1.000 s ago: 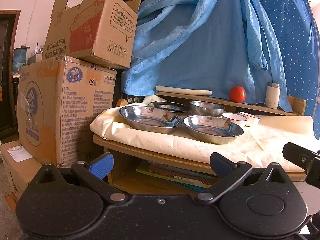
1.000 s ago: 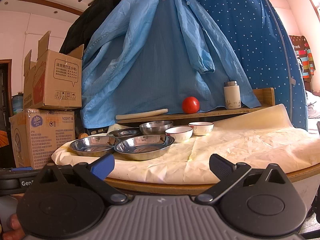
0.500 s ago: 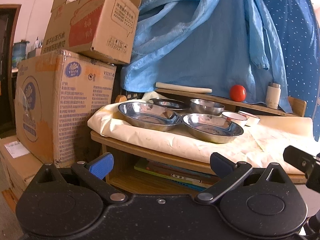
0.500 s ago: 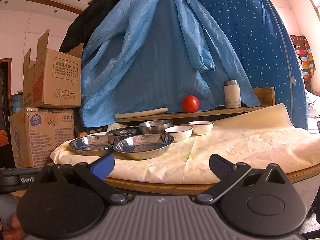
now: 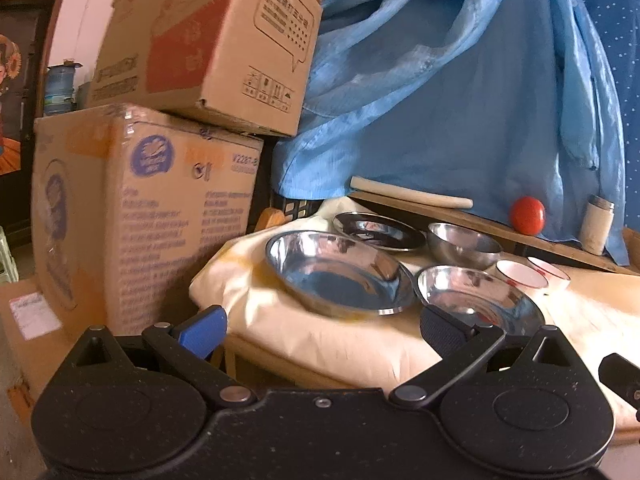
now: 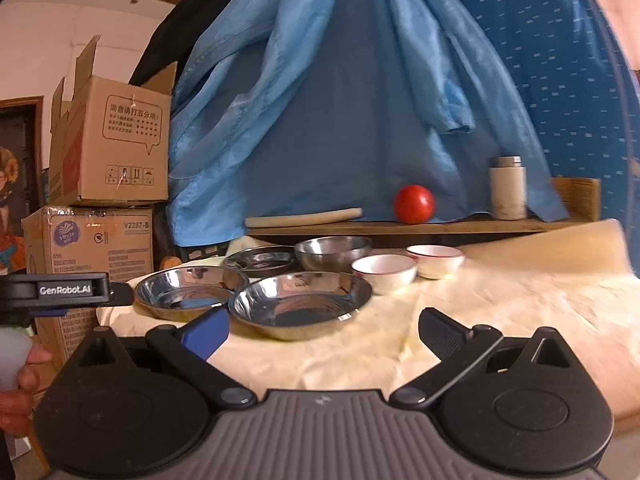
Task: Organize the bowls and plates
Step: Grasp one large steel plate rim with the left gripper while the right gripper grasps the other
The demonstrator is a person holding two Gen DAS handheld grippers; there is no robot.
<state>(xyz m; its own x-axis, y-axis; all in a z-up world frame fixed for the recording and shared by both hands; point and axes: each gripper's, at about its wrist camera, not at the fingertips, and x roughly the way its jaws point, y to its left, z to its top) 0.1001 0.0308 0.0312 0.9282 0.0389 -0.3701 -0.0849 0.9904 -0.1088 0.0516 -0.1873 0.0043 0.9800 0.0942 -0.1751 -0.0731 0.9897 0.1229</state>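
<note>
On a cream cloth over a low wooden table sit two wide steel plates: one at the left (image 5: 340, 276) (image 6: 188, 292) and one to its right (image 5: 476, 300) (image 6: 300, 300). Behind them lie a shallower steel plate (image 5: 378, 232) (image 6: 260, 260) and a steel bowl (image 5: 462, 246) (image 6: 334, 252). Two small white bowls with red rims (image 5: 520, 274) (image 6: 384, 274) (image 6: 436, 260) stand further right. My left gripper (image 5: 320, 326) is open, just short of the left plate. My right gripper (image 6: 322, 330) is open in front of the right plate. Both are empty.
Stacked cardboard boxes (image 5: 140, 208) (image 6: 92, 240) stand left of the table. A back shelf carries a rolling pin (image 6: 304, 216), a red tomato (image 6: 414, 204) and a flask (image 6: 508, 188). Blue garments (image 6: 340, 100) hang behind. A hand (image 6: 24, 376) holds the left gripper body (image 6: 60, 290).
Both grippers have moved forward toward the table, so the plates and bowls look larger and closer. The left view has risen above the table edge. Nothing was grasped.
</note>
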